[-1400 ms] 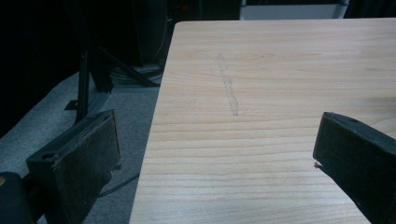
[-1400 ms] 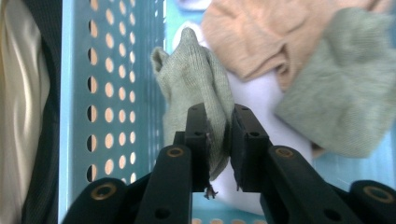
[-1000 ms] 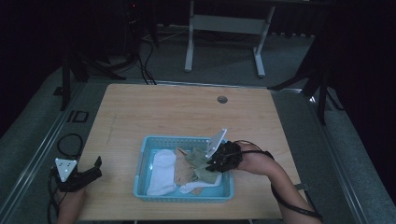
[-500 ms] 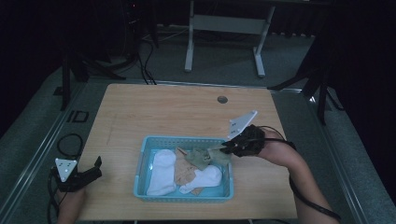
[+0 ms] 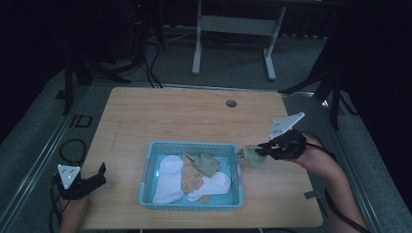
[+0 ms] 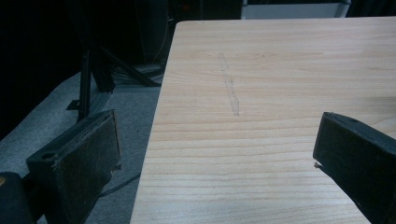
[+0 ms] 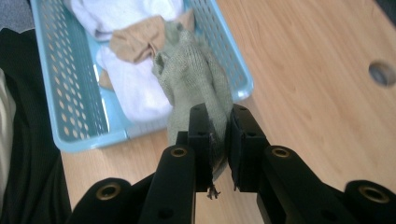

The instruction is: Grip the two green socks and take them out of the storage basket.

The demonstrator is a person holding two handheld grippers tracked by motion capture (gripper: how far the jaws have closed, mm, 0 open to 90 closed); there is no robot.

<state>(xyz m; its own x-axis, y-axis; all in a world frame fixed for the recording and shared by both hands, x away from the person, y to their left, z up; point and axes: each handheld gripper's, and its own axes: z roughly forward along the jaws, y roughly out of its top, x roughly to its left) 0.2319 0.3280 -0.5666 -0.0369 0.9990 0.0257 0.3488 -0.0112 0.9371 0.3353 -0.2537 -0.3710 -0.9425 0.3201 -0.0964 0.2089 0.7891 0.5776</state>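
Observation:
A light blue plastic basket (image 5: pixel 150 155) (image 7: pixel 60 126) sits near the table's front edge and holds white socks (image 5: pixel 167 177) (image 7: pixel 135 93), a tan sock (image 5: pixel 192 179) (image 7: pixel 135 39) and a grey-green sock (image 5: pixel 208 165). My right gripper (image 5: pixel 252 153) (image 7: pixel 219 126) is shut on another grey-green sock (image 5: pixel 252 156) (image 7: pixel 191 74), held just past the basket's right rim; in the right gripper view it stretches from the jaws back over the rim. My left gripper (image 5: pixel 99 177) (image 6: pixel 215 158) hovers open at the table's front left edge, nothing between its jaws.
A round cable hole (image 5: pixel 231 103) (image 7: pixel 383 73) lies in the wooden tabletop (image 5: pixel 194 121) behind the basket. Beyond the far edge stand a white desk frame (image 5: pixel 233 29) and dark stands with cables. Bare wood (image 6: pixel 280 70) stretches ahead of the left gripper.
My right gripper has pulled a grey-green sock out of the basket and carried it rightward over the rim. The left gripper has stayed put.

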